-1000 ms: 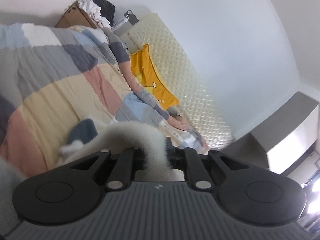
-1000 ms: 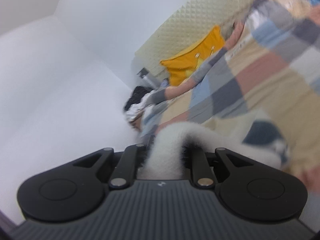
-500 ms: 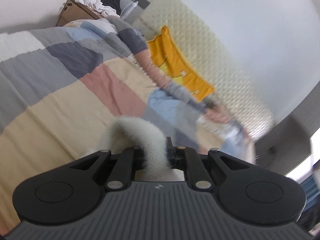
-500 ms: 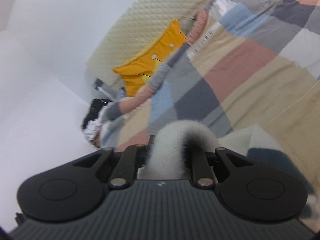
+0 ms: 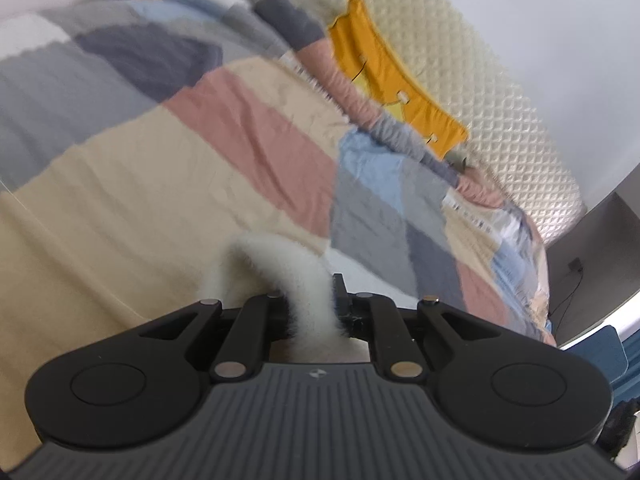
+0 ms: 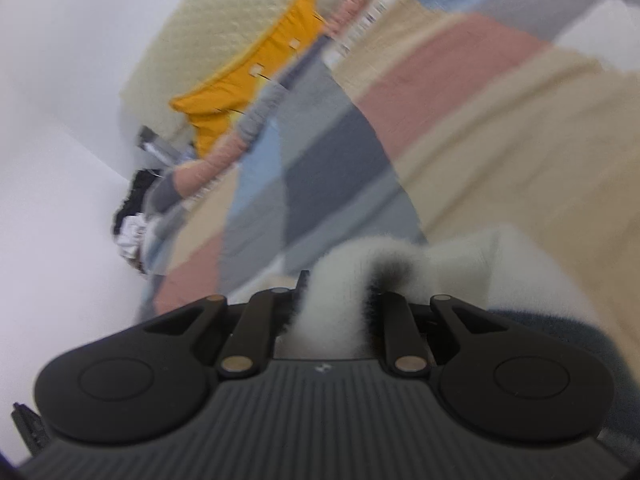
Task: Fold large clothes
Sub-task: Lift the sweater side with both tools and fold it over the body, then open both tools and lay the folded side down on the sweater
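My left gripper [image 5: 312, 304] is shut on a fold of fluffy white garment [image 5: 288, 268], which loops up from between the fingers and drops out of sight below. My right gripper [image 6: 336, 300] is shut on the same fluffy white garment [image 6: 340, 280]; more of it, white with a dark blue-grey patch [image 6: 560, 320], spreads to the right over the bed. Both grippers hang above a bed with a patchwork cover [image 5: 160, 160] of beige, pink, grey and blue squares. Most of the garment is hidden under the gripper bodies.
An orange cloth [image 5: 396, 84] lies along the cream quilted headboard [image 5: 500, 92] at the far side of the bed. A pile of black and white clothes [image 6: 132, 216] sits at the bed's end by the white wall. A grey cabinet [image 5: 600, 248] stands at the right.
Both grippers have kept their hold on the garment and tilted down and forward over the bed. The bed cover now fills more of each view, and the blue patch has left the left view.
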A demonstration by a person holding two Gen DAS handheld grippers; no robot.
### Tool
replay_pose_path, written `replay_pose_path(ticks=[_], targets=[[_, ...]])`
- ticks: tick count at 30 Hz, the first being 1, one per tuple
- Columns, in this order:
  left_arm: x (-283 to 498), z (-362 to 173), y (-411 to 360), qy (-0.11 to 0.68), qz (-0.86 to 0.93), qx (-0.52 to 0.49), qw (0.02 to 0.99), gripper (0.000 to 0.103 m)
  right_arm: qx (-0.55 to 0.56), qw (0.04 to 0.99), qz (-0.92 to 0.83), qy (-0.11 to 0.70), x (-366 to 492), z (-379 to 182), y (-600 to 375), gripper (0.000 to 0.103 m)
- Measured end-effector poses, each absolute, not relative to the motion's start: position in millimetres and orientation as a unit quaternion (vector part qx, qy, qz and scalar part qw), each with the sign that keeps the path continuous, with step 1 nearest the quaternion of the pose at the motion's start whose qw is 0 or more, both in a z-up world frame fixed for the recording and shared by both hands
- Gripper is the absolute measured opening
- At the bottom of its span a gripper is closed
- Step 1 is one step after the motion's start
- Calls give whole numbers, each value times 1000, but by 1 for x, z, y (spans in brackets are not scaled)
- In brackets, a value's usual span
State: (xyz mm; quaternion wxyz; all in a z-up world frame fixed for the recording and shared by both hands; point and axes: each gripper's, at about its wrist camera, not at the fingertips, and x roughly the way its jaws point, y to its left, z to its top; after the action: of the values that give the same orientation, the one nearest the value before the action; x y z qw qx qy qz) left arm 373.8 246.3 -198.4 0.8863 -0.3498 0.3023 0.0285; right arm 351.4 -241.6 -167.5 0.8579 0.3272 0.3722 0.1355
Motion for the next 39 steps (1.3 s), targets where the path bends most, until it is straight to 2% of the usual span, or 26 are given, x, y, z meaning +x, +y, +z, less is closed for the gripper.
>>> replay_pose_path(ticks=[5, 9, 11, 13, 15, 17, 18, 24, 29, 35, 39], targets=[[389, -229, 256, 321, 27, -363, 874, 14, 359, 836, 132, 394, 366, -191, -247, 20], [386, -231, 262, 319, 12, -380, 868, 16, 350, 838, 130, 397, 365, -189, -243, 20], [380, -228, 263, 315, 3, -391, 865, 22, 348, 839, 132, 396, 362, -187, -244, 22], [374, -221, 262, 316, -5, -400, 860, 46, 334, 843, 139, 397, 359, -181, -241, 30], [361, -213, 258, 305, -2, -408, 860, 56, 308, 853, 151, 393, 351, -171, -233, 51], [342, -203, 252, 303, -4, -409, 861, 57, 278, 864, 163, 386, 340, -160, -223, 67], [330, -199, 248, 297, -5, -405, 864, 58, 264, 869, 168, 383, 332, -156, -219, 68], [280, -178, 224, 304, -20, -376, 875, 58, 215, 879, 178, 388, 283, -141, -209, 67], [261, -160, 185, 316, -50, -282, 904, 58, 186, 884, 194, 382, 257, -129, -199, 68], [271, -173, 159, 382, -46, -190, 903, 58, 50, 898, 176, 399, 247, -136, -168, 66], [282, -181, 162, 393, -30, -180, 901, 57, 22, 899, 166, 405, 259, -144, -162, 57]])
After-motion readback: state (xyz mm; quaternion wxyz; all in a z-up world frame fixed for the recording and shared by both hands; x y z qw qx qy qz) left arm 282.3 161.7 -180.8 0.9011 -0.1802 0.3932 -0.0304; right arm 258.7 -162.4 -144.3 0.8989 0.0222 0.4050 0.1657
